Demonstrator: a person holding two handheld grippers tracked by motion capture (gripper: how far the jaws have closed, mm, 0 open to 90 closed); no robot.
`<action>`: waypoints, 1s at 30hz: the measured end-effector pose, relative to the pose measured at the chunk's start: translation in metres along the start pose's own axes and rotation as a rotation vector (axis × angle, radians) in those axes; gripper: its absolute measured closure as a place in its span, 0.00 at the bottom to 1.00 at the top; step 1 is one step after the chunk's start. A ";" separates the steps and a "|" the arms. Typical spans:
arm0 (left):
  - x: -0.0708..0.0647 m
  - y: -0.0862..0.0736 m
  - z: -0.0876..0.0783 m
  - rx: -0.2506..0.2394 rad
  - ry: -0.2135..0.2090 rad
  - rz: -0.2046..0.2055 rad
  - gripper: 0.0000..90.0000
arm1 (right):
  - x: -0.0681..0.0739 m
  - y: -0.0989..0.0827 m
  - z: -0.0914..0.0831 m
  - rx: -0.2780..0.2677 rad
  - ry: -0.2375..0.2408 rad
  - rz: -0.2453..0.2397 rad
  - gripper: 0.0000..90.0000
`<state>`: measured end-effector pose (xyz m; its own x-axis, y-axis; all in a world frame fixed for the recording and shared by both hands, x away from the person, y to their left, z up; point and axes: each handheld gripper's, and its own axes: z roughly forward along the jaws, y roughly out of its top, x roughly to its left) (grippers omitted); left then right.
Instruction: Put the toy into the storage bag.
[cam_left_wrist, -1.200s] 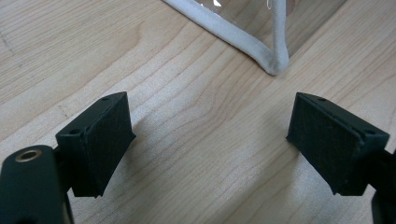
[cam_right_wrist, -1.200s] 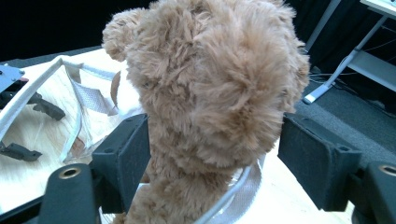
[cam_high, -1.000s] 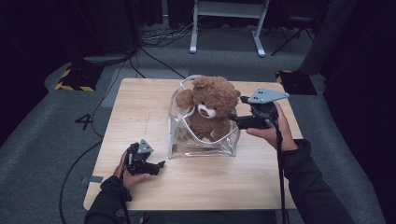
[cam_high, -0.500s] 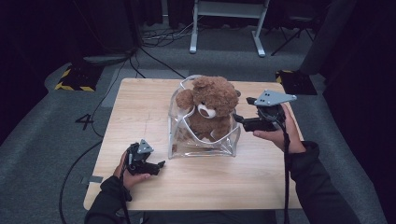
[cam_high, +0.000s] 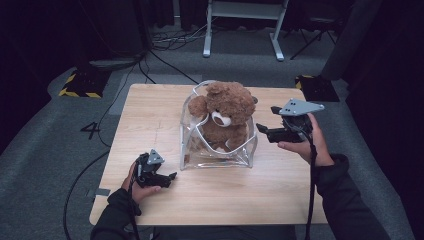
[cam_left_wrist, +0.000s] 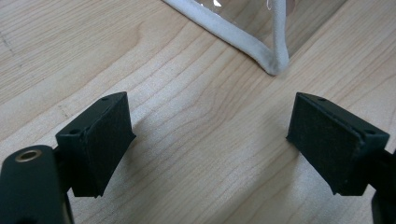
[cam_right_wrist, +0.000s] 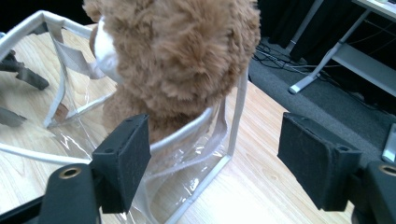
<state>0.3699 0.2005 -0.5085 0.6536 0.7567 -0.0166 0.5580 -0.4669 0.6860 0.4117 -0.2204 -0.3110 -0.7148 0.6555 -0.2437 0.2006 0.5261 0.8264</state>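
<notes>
A brown teddy bear sits upright inside a clear plastic bag with white piping, just beside the raised right gripper, whose jaws gape; the bag's near corner lies ahead of the left gripper.

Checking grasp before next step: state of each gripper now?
Left gripper: open, holding nothing, near the bag.
Right gripper: open, holding nothing, beside the bear.
</notes>
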 end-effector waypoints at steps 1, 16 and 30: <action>0.000 0.000 0.000 0.000 0.000 0.000 0.15 | -0.001 -0.002 0.000 0.004 -0.002 0.005 0.28; 0.000 0.000 0.000 0.000 0.000 0.000 0.15 | -0.004 -0.013 -0.004 0.027 -0.011 -0.009 0.28; 0.000 0.000 0.000 0.000 0.000 0.000 0.15 | -0.005 -0.028 -0.006 0.056 -0.019 -0.017 0.28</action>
<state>0.3699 0.2004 -0.5085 0.6533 0.7569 -0.0166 0.5580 -0.4665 0.6863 0.4053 -0.2412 -0.3297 -0.7059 0.6561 -0.2670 0.2264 0.5661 0.7926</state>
